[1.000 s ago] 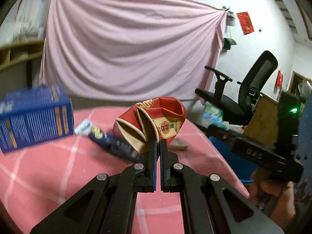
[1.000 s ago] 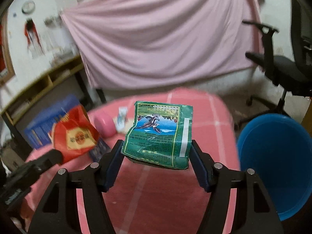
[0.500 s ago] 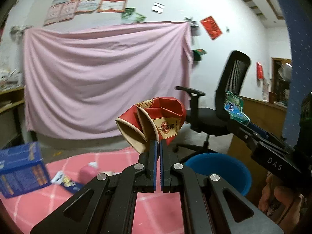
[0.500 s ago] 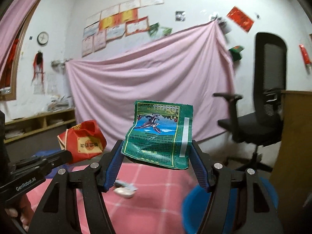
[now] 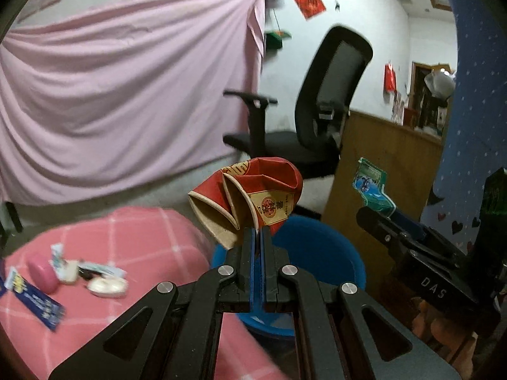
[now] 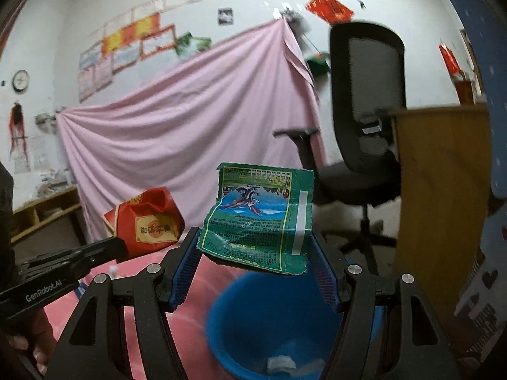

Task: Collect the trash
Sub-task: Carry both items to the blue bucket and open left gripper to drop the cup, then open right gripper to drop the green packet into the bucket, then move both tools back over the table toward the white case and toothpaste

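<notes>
My left gripper (image 5: 257,234) is shut on crushed red paper cups (image 5: 250,198), held in the air over the near rim of a blue bin (image 5: 320,247). The same red cups (image 6: 147,221) show at the left of the right wrist view. My right gripper (image 6: 255,247) is shut on a flat green packet (image 6: 259,218), its blue pads pressing both side edges, above the blue bin (image 6: 269,319). That green packet (image 5: 370,190) also appears at the right of the left wrist view. A white scrap lies in the bin's bottom.
A pink checked table (image 5: 126,240) carries a pink oval case (image 5: 41,272), white wrappers (image 5: 107,286) and a blue packet (image 5: 35,300). A black office chair (image 5: 320,110) and a wooden cabinet (image 5: 380,171) stand behind the bin. A pink sheet hangs on the wall.
Both grippers have swung right from over the table to above the blue bin, carrying the cups and the green packet. The blue box has left view.
</notes>
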Available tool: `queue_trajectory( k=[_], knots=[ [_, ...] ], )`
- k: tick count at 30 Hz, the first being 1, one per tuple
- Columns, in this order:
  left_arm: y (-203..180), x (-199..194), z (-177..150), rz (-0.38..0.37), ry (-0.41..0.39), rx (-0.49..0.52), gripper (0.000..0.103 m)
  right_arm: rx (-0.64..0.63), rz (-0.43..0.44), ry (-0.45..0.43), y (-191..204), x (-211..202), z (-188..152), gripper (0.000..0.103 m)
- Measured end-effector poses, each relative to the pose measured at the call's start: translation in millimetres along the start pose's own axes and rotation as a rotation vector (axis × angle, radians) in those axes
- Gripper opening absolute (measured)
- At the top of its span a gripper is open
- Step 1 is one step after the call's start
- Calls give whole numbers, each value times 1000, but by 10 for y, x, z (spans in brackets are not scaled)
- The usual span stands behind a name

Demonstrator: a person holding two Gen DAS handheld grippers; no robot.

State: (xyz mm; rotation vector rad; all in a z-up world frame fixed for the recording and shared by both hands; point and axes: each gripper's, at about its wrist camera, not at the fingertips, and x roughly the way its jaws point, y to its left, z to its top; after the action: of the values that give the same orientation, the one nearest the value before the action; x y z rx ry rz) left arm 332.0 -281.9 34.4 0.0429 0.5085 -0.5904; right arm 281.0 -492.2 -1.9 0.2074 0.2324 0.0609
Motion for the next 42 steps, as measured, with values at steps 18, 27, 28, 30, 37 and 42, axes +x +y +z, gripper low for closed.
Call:
queue_trajectory(
  k=[18, 27, 28, 30, 37, 42],
  knots=[
    [64, 577, -133, -40, 264, -119, 1, 139, -25, 217, -474, 330, -314, 66],
    [196, 632, -162, -20, 302, -156, 14, 192, 13, 267, -516, 443, -376, 66],
    [209, 608, -165, -20, 293, -160, 17, 190, 15, 269, -511, 445, -375, 67],
    [243, 562, -159, -17, 272, -170, 27, 186, 12, 272, -500, 446, -380, 69],
    [369, 345, -140, 18, 193, -182, 44, 181, 4, 260, -496, 426, -365, 77],
    [476, 120, -135, 49, 109, -192, 76, 160, 11, 209, -437, 365, -288, 84]
  ],
)
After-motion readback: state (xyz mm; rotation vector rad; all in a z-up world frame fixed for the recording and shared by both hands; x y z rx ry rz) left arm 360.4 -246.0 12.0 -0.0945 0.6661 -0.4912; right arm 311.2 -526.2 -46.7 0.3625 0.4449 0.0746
